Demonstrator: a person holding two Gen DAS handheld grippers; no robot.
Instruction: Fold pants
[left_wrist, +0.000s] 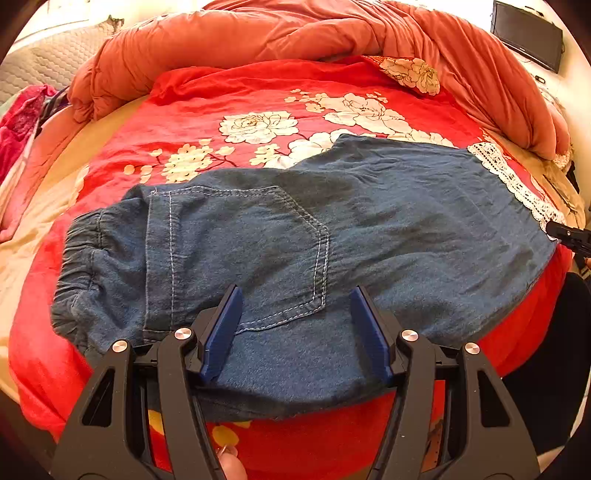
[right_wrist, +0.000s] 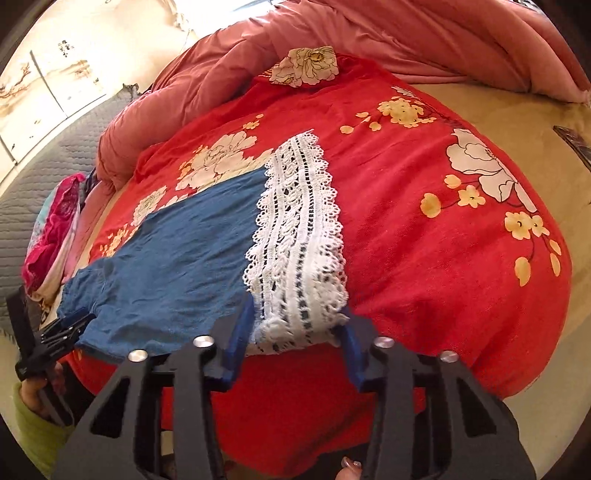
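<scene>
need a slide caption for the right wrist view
Right gripper straddling the white lace hem of blue denim pants on a red floral bedspread.

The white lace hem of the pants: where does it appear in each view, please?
Left wrist view: the lace hem lies at the far right edge, on the end of the denim.
Right wrist view: the lace hem runs down the centre, reaching between the right gripper's fingers.
Shared landmark: the folded-over flower corner of the red blanket.
</scene>
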